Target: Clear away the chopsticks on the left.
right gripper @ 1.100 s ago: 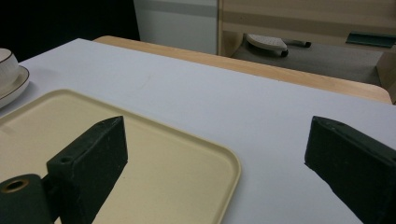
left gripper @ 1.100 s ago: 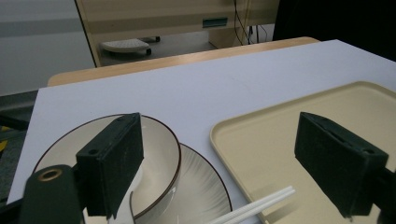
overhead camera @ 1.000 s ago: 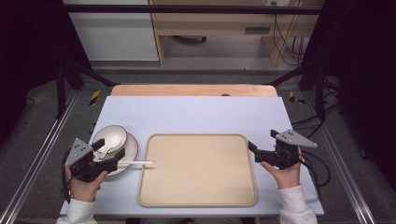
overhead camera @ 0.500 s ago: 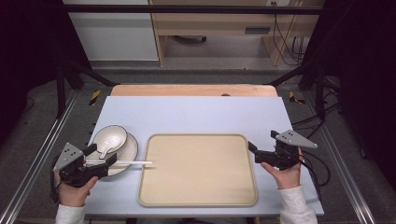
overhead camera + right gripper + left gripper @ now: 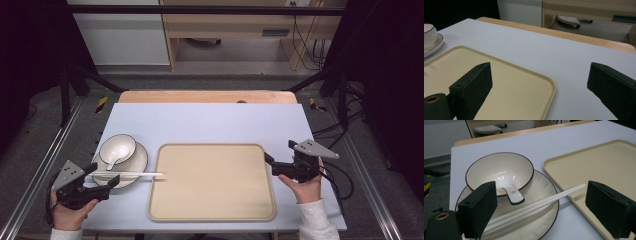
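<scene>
Left gripper (image 5: 102,176) sits low at the near-left corner of the table (image 5: 210,120), jaws pointing toward the plate (image 5: 131,172). Jaws spread wide and have just been opening further; in the left gripper view the pads stand either side of the near end of the chopsticks (image 5: 536,203) without pressing on them. Nothing held.

Chopsticks: white pair, lying across the near rim of the plate, far tips reaching over the left rim of the tray (image 5: 210,216). Bowl (image 5: 118,149) stands on the plate, spoon (image 5: 114,161) inside it with the handle resting over the near rim. Plate is near the tray's left rim but apart from it.

Right gripper (image 5: 270,161) hangs at the tray's right edge, jaws spread, nothing between them; in the right gripper view the left jaw is over the tray's corner, the right jaw over bare table.

Room: tray's surface is bare. Wide bare strip of table behind tray and plate, up to the wooden far edge. Narrow strip on the near side of the tray. The left gripper is close to the table's left edge, the metal rail (image 5: 35,180) just outside it.

Versus one second earlier: the left gripper has drawn back from the plate toward the near-left corner; the chopsticks, then at its jaws, lie in the same place. Right gripper unchanged.
</scene>
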Available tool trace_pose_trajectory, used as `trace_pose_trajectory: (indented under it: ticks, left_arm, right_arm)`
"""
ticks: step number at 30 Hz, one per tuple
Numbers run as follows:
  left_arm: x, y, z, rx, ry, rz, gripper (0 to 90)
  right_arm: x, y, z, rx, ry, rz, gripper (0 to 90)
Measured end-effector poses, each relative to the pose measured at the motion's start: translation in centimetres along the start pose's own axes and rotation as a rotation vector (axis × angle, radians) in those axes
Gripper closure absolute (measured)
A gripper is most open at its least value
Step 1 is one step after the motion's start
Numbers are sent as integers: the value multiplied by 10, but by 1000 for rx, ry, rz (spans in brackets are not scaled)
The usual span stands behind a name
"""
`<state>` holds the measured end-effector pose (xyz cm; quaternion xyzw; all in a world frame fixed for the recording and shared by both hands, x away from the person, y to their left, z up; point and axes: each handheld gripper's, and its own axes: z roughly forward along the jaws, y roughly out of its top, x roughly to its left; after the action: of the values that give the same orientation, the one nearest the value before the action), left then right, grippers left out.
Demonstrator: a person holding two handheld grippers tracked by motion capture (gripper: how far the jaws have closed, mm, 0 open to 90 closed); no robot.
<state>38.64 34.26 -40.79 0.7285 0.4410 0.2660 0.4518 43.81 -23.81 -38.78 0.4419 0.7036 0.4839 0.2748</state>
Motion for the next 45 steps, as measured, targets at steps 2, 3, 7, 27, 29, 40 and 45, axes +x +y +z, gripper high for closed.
trace_pose_trajectory:
  ticks: [2, 3, 7, 27, 29, 40, 45]
  left_arm:
    - [1, -6, -1, 16, 4, 3, 100]
    - [2, -8, -2, 24, 4, 7, 100]
    - [4, -14, 0, 50, 8, 7, 100]
    - [12, -29, 41, 183, 51, 100, 302]
    - [12, -30, 44, 185, 58, 100, 319]
    - [10, -32, 50, 218, 83, 130, 409]
    - [10, -31, 49, 219, 79, 125, 443]
  right_arm:
    - [0, 0, 0, 2, 1, -2, 65]
    - [0, 0, 0, 2, 1, -2, 65]
    - [-1, 0, -1, 0, 4, -5, 66]
    - [2, -2, 5, 24, 4, -15, 66]
    - [2, -2, 6, 25, 4, -16, 66]
    - [3, -3, 7, 31, 4, -14, 67]
    - [3, -3, 7, 33, 3, -17, 68]
